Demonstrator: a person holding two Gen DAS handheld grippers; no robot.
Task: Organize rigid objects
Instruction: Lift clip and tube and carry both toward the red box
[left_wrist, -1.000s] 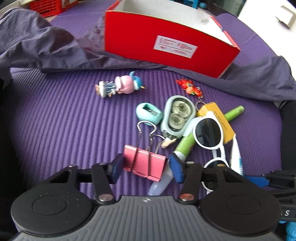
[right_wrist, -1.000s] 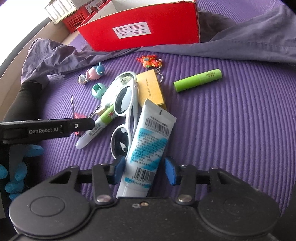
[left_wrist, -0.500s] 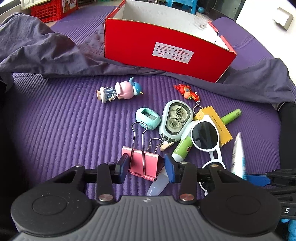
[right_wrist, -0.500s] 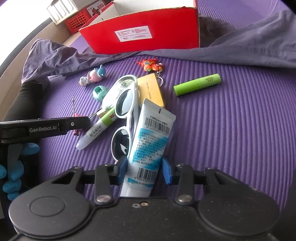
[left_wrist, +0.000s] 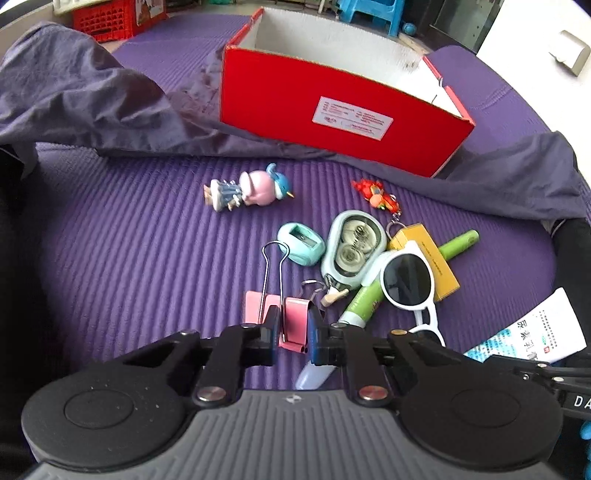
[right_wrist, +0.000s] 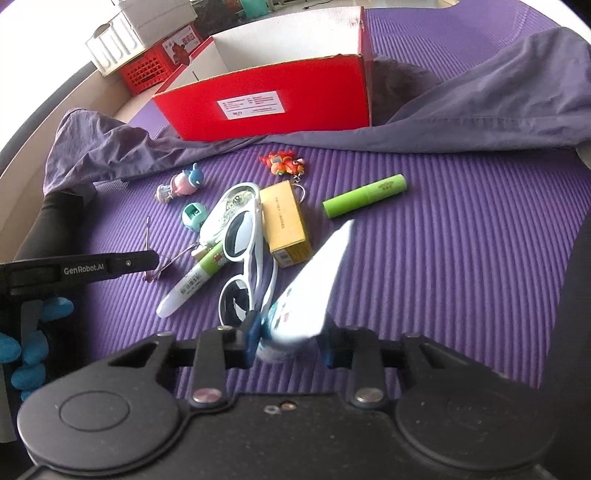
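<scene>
My left gripper (left_wrist: 293, 334) is shut on a pink binder clip (left_wrist: 291, 319) on the purple mat (left_wrist: 129, 258). My right gripper (right_wrist: 290, 338) is shut on a white and blue tube (right_wrist: 314, 288) and holds it tilted above the mat; the tube also shows in the left wrist view (left_wrist: 535, 332). A red open box (left_wrist: 340, 114) stands at the back, also in the right wrist view (right_wrist: 273, 103). White sunglasses (right_wrist: 243, 258), a yellow box (right_wrist: 286, 221), a correction tape (left_wrist: 352, 247), a teal sharpener (left_wrist: 301, 243), a green tube (right_wrist: 365, 195) and a white-green pen (right_wrist: 192, 282) lie between.
A pink and blue figurine (left_wrist: 247, 188) and an orange keychain toy (left_wrist: 378, 194) lie near the box. A grey-purple cloth (left_wrist: 74, 103) is draped around the box and along the mat's back. A red crate (right_wrist: 147, 70) stands far behind.
My left gripper has closed on the pink binder clip. My right gripper has closed on the tube and lifted it off the mat, tilting it.
</scene>
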